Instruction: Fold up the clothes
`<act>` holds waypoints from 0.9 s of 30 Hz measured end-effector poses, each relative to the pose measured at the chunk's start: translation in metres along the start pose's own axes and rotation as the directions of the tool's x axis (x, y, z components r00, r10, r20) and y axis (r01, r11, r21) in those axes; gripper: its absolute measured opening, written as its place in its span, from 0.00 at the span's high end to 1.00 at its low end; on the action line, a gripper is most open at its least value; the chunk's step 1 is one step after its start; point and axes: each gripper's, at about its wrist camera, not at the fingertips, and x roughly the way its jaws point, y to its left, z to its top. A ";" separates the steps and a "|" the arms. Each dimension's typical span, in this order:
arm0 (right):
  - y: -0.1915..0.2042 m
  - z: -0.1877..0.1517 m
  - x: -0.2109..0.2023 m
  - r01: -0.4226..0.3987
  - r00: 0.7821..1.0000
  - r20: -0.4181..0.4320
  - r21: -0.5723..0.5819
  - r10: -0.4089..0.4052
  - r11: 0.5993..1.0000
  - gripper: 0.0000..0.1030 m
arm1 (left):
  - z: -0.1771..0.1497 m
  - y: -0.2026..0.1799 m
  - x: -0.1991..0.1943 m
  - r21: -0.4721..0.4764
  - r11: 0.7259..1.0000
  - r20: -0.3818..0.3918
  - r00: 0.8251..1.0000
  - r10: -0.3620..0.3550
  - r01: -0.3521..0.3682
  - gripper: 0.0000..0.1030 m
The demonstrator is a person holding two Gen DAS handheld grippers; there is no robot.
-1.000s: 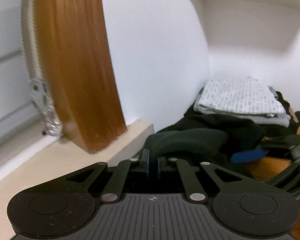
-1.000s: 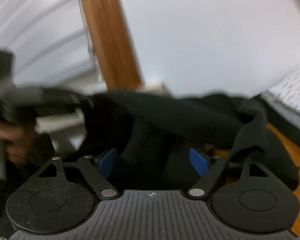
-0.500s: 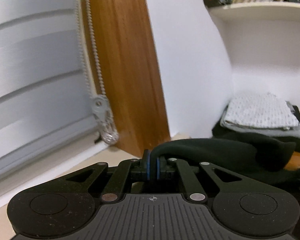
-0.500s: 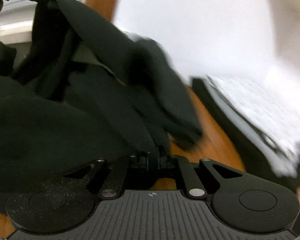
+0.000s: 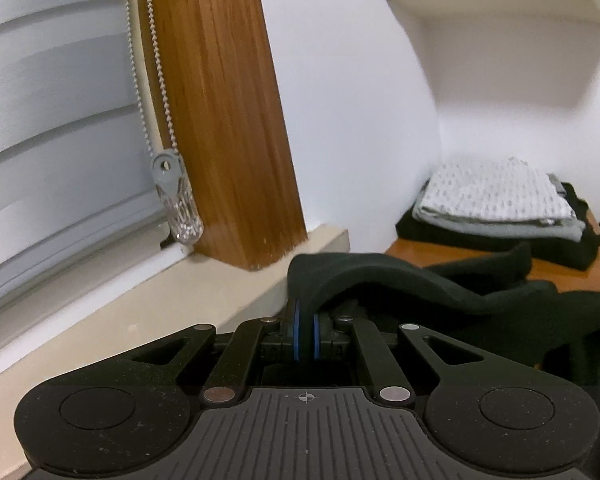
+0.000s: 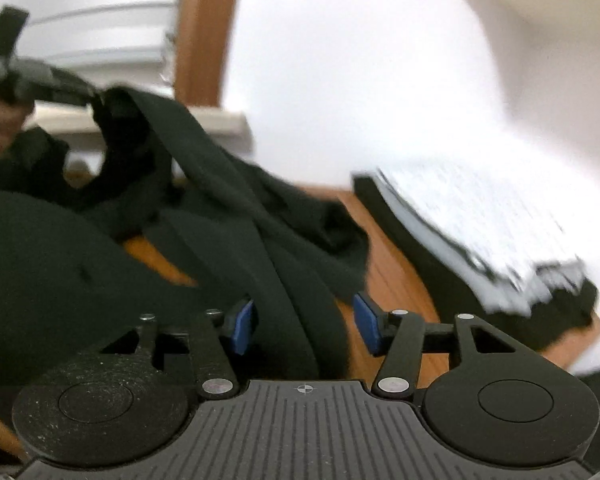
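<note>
A black garment (image 5: pixel 400 284) lies crumpled over the wooden table (image 5: pixel 560 276). My left gripper (image 5: pixel 307 316) is shut on one edge of it, and the cloth arches away to the right from the pads. In the right wrist view the same garment (image 6: pixel 240 200) stretches from the left gripper (image 6: pixel 60 84), held by a hand at the upper left, down to my right gripper (image 6: pixel 305 324). The right jaws are opening. A strip of black cloth runs between the blue pads (image 6: pixel 368 328), which stand apart from it on the right side.
A folded stack (image 5: pixel 496 196), white patterned cloth on grey on black, sits at the back right by the wall. A window sill (image 5: pixel 140 320), a wooden panel (image 5: pixel 220 120), a blind cord pull (image 5: pixel 176 204) and a shelf (image 5: pixel 500 0) with books stand around.
The right gripper closed on the black cloth half a second ago and its jaws have now parted again. Both views have swung sideways, the left gripper still gripping the cloth.
</note>
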 end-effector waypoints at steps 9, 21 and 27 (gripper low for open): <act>0.065 0.038 0.092 -0.072 0.995 -0.076 -0.170 0.060 0.983 0.47 | -0.007 0.002 -0.001 0.008 1.000 -0.020 1.000 -0.002 0.002 0.94; 0.021 0.019 0.085 0.114 0.974 -0.177 -0.162 -0.142 0.980 0.91 | -0.005 0.009 -0.002 -0.039 0.998 0.008 0.999 0.040 -0.040 0.94; -0.052 0.012 0.012 0.324 0.928 -0.156 -0.104 -0.337 0.940 0.91 | -0.004 0.007 0.001 -0.057 0.998 -0.018 1.000 0.014 -0.015 0.92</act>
